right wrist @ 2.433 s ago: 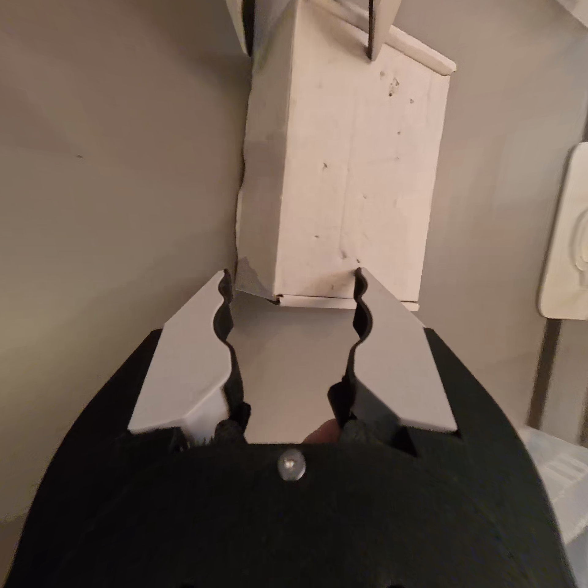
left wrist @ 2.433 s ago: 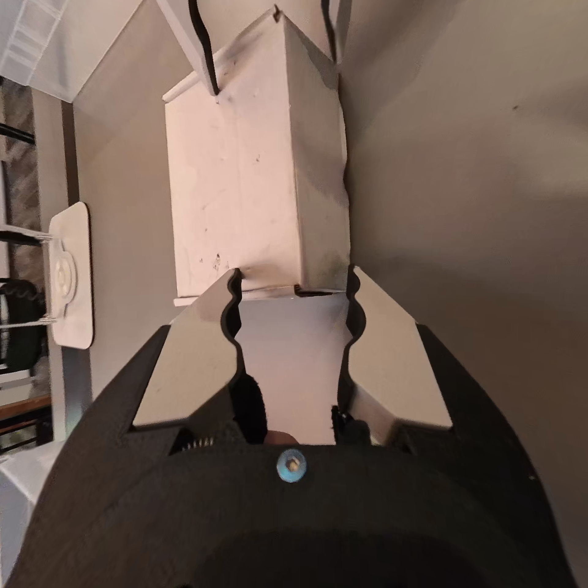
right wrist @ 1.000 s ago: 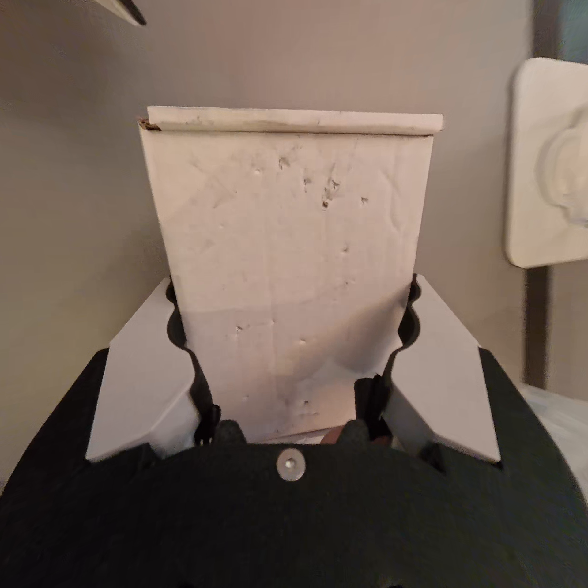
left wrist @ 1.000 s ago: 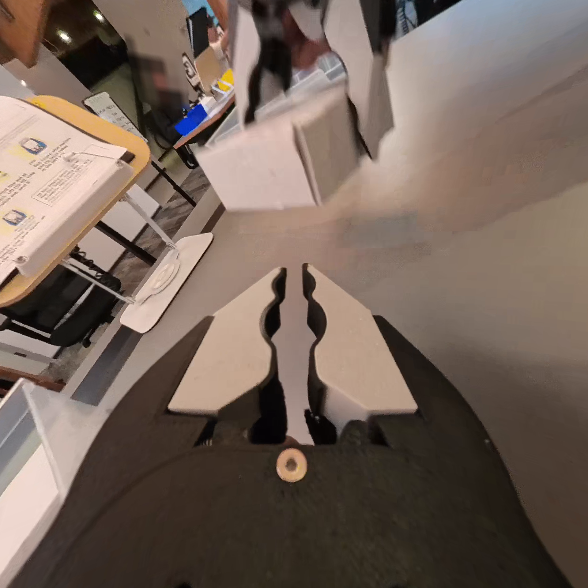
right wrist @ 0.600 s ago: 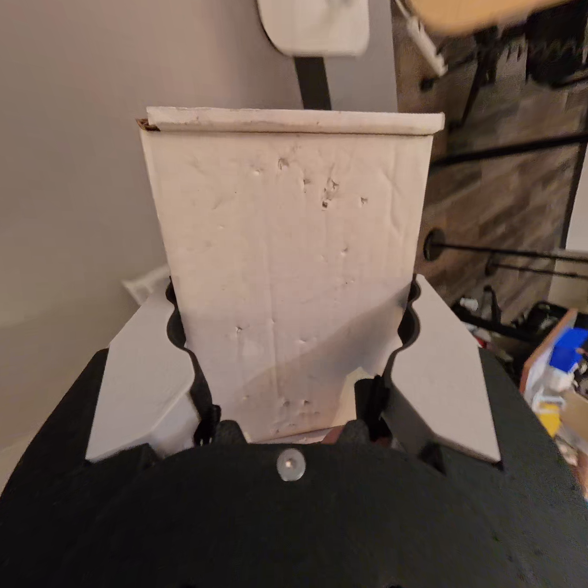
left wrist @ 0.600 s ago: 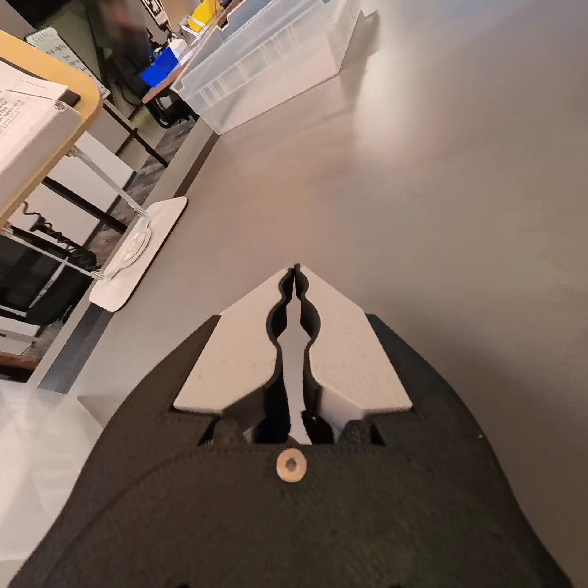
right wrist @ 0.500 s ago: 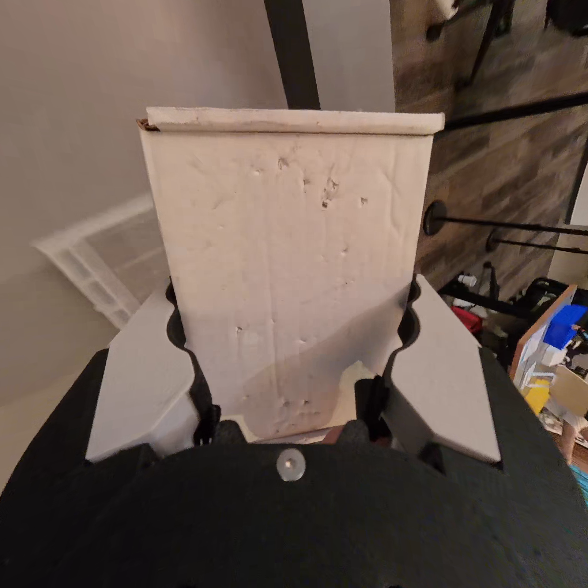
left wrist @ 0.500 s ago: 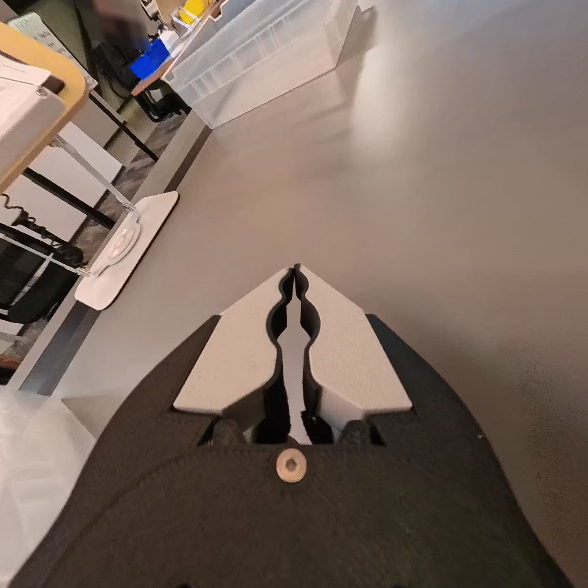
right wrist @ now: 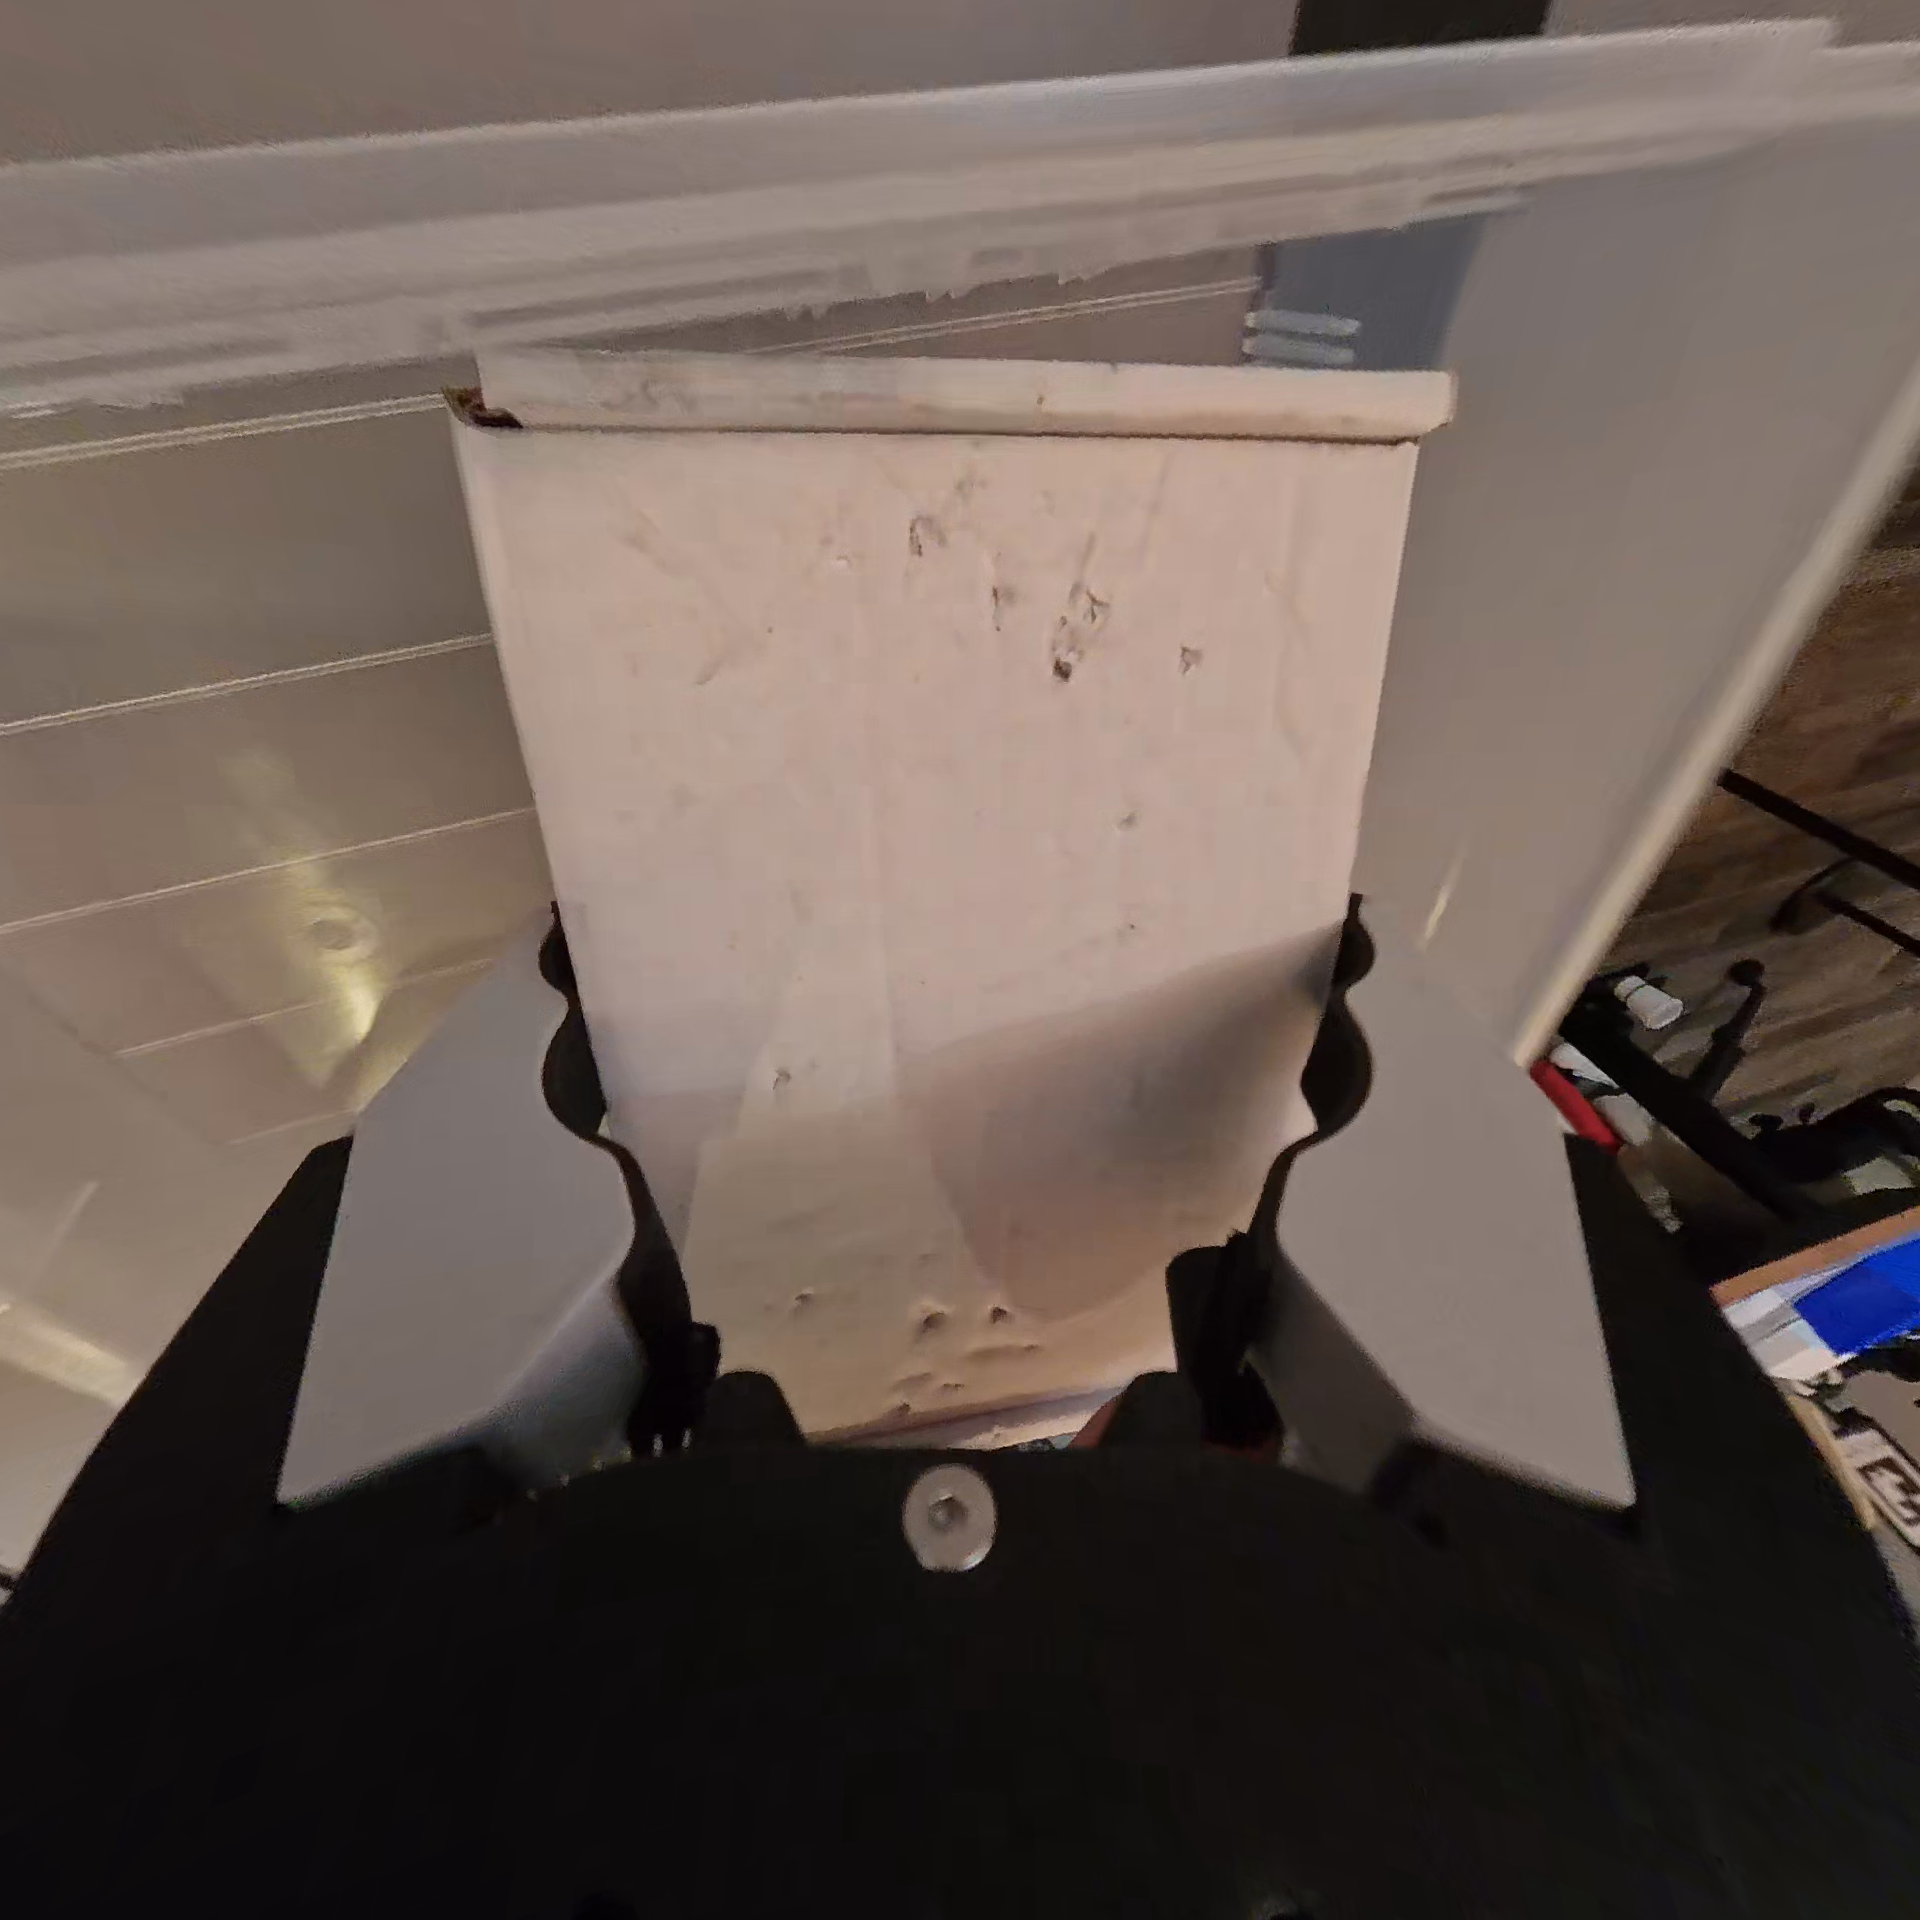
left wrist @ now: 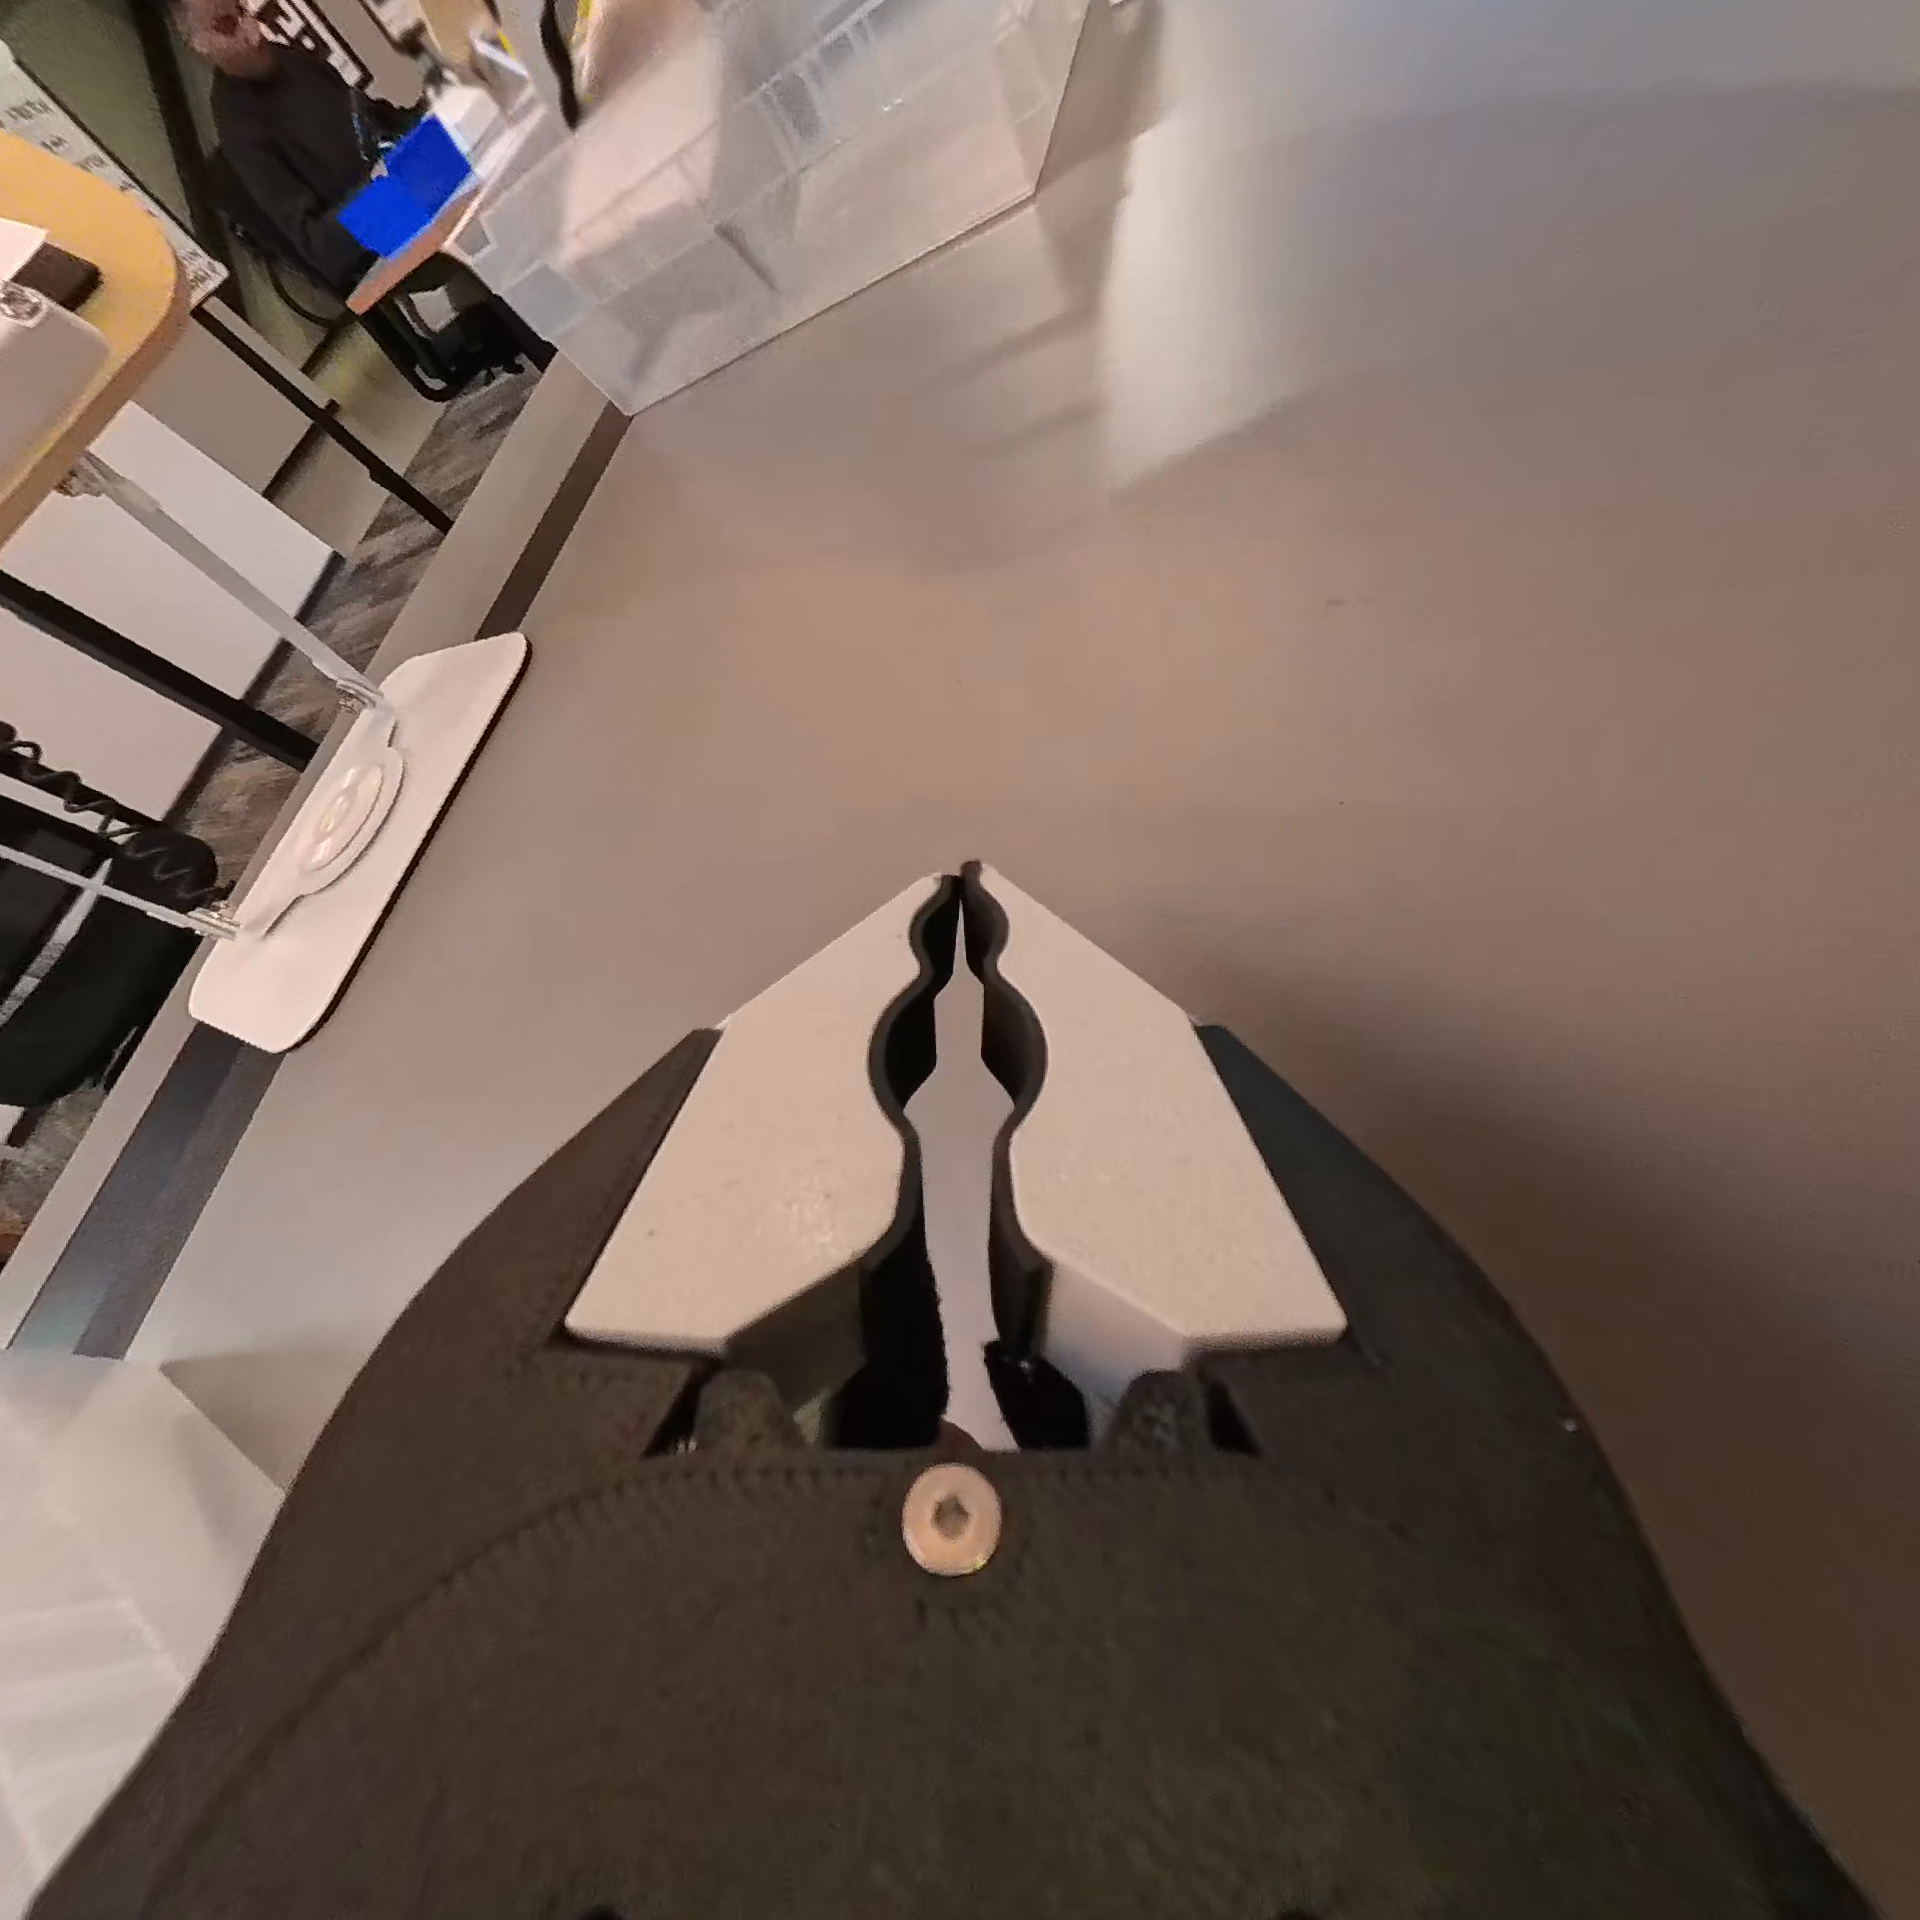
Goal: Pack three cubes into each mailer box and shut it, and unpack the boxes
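Observation:
My right gripper (right wrist: 951, 935) is shut on a white mailer box (right wrist: 945, 748). The box is closed, scuffed and dented, and stands up between my two fingers. It hangs over a translucent plastic bin (right wrist: 260, 790) whose rim crosses the top of the right wrist view. My left gripper (left wrist: 961, 878) is shut and empty, low over the bare grey table (left wrist: 1299, 727). In the left wrist view the same sort of bin (left wrist: 790, 197) stands at the far end of the table. No cubes are in view.
A white flat stand base (left wrist: 353, 842) sits near the table's left edge, under a tan board (left wrist: 94, 332) on thin metal legs. A second translucent bin corner (left wrist: 94, 1538) is at the lower left. A person sits far off in the background.
My right gripper carried the box off the table and over the bin. My left gripper let go, shut fully and drew back over the table.

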### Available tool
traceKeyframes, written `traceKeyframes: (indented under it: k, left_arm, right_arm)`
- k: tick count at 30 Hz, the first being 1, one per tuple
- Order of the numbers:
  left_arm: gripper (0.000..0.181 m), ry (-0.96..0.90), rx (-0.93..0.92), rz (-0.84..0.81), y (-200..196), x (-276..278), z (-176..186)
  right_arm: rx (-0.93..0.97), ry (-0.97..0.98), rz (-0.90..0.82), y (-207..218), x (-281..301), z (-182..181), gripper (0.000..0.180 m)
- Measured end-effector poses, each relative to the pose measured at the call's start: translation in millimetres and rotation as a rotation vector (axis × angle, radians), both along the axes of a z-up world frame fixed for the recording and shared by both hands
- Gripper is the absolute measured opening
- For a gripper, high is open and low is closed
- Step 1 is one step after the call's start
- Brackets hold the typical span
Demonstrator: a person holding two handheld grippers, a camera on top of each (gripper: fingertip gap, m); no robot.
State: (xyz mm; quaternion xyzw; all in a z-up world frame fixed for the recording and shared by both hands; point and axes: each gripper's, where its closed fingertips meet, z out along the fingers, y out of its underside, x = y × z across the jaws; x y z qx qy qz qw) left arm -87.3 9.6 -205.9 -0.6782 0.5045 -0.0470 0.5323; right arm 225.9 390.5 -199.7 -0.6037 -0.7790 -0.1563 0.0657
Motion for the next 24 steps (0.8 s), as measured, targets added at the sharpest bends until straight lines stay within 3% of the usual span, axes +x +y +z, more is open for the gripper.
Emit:
traceKeyframes:
  k: [4,7,12,15,19,24]
  left_arm:
    - [0.0,0.028,0.008,-0.012,-2,2,-3]
    - [0.0,0.027,0.009,-0.012,-2,2,-3]
    - [0.005,0.01,0.017,-0.006,-1,1,0]
    - [0.037,-0.041,0.04,0.029,3,-3,11]
    - [0.05,-0.066,0.128,0.074,2,-14,49]
    - [0.047,0.071,0.321,0.195,-6,-66,110]
  right_arm:
    - [0.029,-0.097,0.035,15,3,-25,0.137]
    - [0.04,-0.114,0.008,17,7,-24,0.134]
    - [0.193,-0.065,-0.042,16,10,30,0.142]
    - [0.352,0.038,-0.055,-2,-7,84,0.133]
    - [0.452,0.227,0.096,-79,-73,130,0.122]
    - [0.34,0.359,0.317,-212,-159,103,0.122]
